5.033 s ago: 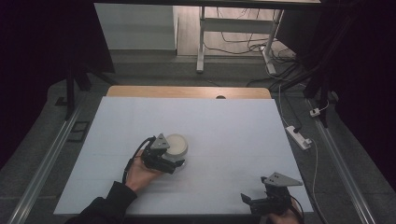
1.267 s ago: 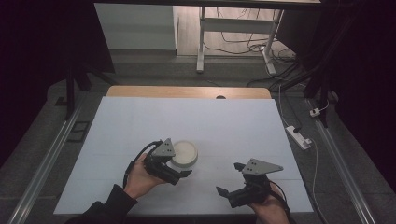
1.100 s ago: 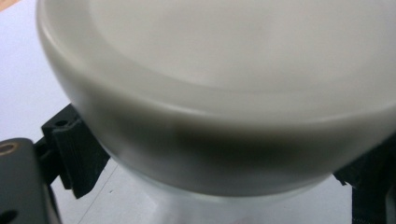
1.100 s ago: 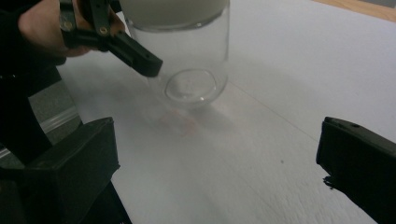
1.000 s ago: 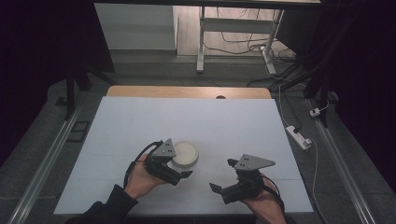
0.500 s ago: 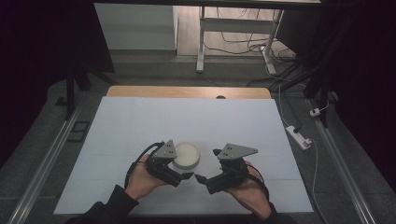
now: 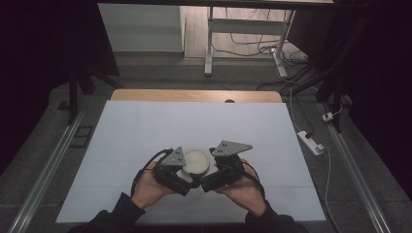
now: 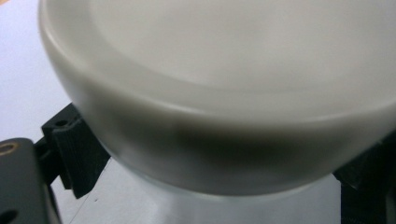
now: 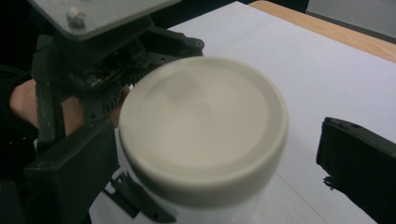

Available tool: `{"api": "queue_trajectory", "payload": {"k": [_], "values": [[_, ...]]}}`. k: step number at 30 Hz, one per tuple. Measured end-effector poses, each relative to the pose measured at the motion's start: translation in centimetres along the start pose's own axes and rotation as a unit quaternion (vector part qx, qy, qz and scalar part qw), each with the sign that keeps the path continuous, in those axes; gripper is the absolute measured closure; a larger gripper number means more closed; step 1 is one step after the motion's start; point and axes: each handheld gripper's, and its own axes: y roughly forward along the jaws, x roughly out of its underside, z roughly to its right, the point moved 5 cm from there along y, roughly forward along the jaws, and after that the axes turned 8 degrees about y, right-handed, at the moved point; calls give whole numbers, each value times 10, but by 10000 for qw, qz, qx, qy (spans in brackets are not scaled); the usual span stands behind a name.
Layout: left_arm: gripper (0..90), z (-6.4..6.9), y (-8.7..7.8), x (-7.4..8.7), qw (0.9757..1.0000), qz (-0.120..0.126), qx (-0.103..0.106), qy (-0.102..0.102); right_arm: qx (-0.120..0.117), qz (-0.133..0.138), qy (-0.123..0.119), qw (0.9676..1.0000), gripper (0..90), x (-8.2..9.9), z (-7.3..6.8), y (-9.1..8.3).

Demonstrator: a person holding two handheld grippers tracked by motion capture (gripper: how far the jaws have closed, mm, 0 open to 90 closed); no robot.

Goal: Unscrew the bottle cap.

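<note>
Left tongs (image 7: 190,180) clamped, hand (image 7: 148,187) behind; right tongs (image 7: 208,180) spread wide, angled inward.

The high view looks down from above the table (image 7: 145,121); both gripper views sit close against the white-lidded jar (image 9: 201,126).

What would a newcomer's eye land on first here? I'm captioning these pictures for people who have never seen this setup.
First, the round cream-white lid on a pale jar, near the front middle of the white table. The left gripper has its jaws on either side of the jar just under the lid, and the right gripper has come in with its jaws wide apart around the lid, not touching it. Beyond the table lie a dark floor and loose cables.
</note>
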Motion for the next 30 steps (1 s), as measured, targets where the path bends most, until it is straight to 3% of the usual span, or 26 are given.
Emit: {"api": "queue_trajectory", "payload": {"k": [6, 13, 19, 25, 30], "values": [[77, 3, 2, -2, 10000, 8, 87, 18, -38, 3, -128, 9999, 1, -3, -4, 10], [77, 6, 1, -4, 9998, 38, 166, 56, -180, -1, -187, 9997, 66, 0, -6, 14], [77, 6, 0, -4, 9992, 83, 386, 81, -354, -13, -275, 9990, 75, 0, -5, 12], [77, 6, -4, -4, 9964, 180, 783, 280, -880, -69, -331, 9955, 75, 0, -3, 7], [77, 11, -7, -5, 9913, 290, 1170, 537, -1446, -216, -584, 9875, 75, -1, -4, 3]]}}
